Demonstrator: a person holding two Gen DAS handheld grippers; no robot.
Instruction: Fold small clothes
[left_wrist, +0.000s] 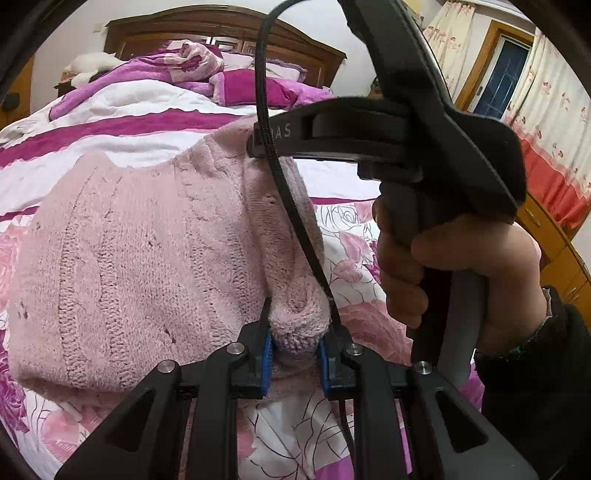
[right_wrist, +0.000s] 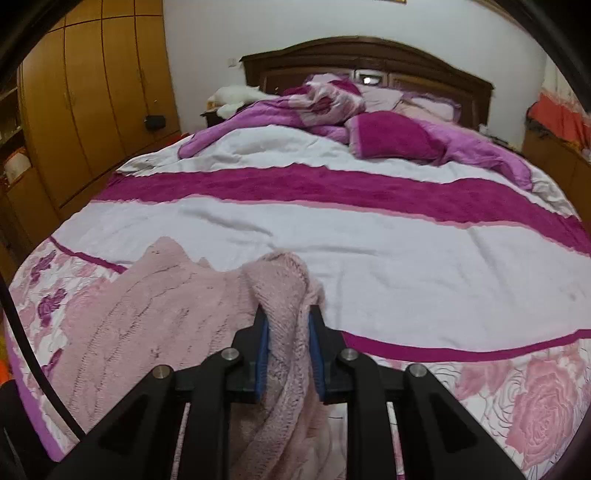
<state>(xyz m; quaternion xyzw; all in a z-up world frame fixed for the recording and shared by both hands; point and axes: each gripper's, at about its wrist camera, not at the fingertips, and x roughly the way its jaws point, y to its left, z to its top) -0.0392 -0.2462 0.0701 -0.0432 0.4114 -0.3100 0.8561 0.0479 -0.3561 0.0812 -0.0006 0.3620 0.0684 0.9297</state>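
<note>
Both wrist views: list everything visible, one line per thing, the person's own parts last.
Pink knitted sweater: one, pale pink, spread on the bed, its near edges pinched in both grippers.
Striped floral bedspread: one, white, magenta and pink, covering the bed.
Rumpled purple quilt: one, purple and magenta, heaped near the headboard.
Dark wooden headboard: one, brown, far end.
Wooden wardrobe: one, orange-brown, left wall.
Floral curtains: cream and red, by the window.
Left gripper: black, blue pads, shut on sweater.
Right gripper: same, shut on sweater.
Right hand: grasping its gripper's handle.

Pinks and magentas we see

Our pale pink ribbed sweater (left_wrist: 140, 258) lies on a bedspread (right_wrist: 369, 229) banded white and magenta, rose-printed at its edge; black tongs (right_wrist: 289, 347) carry blue pads.
</note>
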